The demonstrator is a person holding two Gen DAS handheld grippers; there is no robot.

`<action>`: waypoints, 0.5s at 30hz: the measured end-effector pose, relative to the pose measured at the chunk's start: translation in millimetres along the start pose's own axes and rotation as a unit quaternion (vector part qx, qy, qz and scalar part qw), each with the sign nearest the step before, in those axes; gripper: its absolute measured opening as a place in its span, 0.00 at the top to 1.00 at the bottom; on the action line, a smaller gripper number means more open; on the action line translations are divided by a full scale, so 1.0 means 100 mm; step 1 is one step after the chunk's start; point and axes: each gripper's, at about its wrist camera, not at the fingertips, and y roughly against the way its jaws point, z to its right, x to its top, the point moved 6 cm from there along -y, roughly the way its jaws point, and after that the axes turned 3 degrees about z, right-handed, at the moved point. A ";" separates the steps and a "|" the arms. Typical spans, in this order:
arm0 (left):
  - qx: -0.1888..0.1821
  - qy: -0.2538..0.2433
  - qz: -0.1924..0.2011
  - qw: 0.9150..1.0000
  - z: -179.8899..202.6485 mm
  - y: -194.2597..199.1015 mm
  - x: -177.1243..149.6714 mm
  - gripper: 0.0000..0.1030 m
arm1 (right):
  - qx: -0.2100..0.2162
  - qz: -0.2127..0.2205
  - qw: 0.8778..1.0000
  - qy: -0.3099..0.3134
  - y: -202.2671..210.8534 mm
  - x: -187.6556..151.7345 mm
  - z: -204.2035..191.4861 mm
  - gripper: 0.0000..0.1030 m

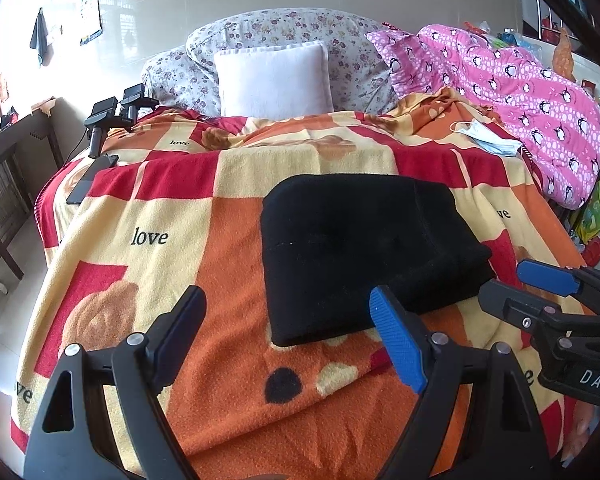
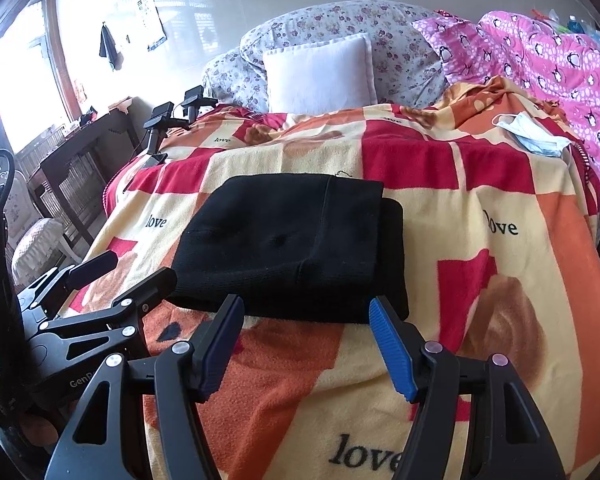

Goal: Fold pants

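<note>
Both grippers, left [image 1: 288, 320] and right [image 2: 306, 328], are hovering spread and empty before folded black pants [image 2: 292, 248] lying on the blanket [image 2: 480, 280].

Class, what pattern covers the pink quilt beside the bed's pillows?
Black-and-white penguins with white dots on the pink quilt, clearest in the left wrist view.

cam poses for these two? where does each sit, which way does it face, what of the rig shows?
Left wrist: on the left gripper, looking down along its open fingers at the folded black pants on the blanket; right gripper enters at right.
Right wrist: on the right gripper, same downward slant, pants dead ahead; left gripper enters at left.
Shared: pants, blanket, white pillow, face mask, both grippers open, neither touching the pants.
</note>
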 end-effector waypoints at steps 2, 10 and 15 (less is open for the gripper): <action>0.000 -0.001 -0.001 1.000 0.00 0.00 0.00 0.18 | 0.002 -0.002 1.000 0.001 -0.01 -0.01 0.00 0.35; -0.001 -0.002 -0.008 1.000 0.02 -0.08 -0.03 0.18 | 0.002 -0.005 1.000 0.001 -0.05 -0.02 0.00 0.35; -0.001 -0.002 -0.008 1.000 0.02 -0.08 -0.03 0.18 | 0.001 -0.009 1.000 -0.001 -0.07 -0.03 0.03 0.33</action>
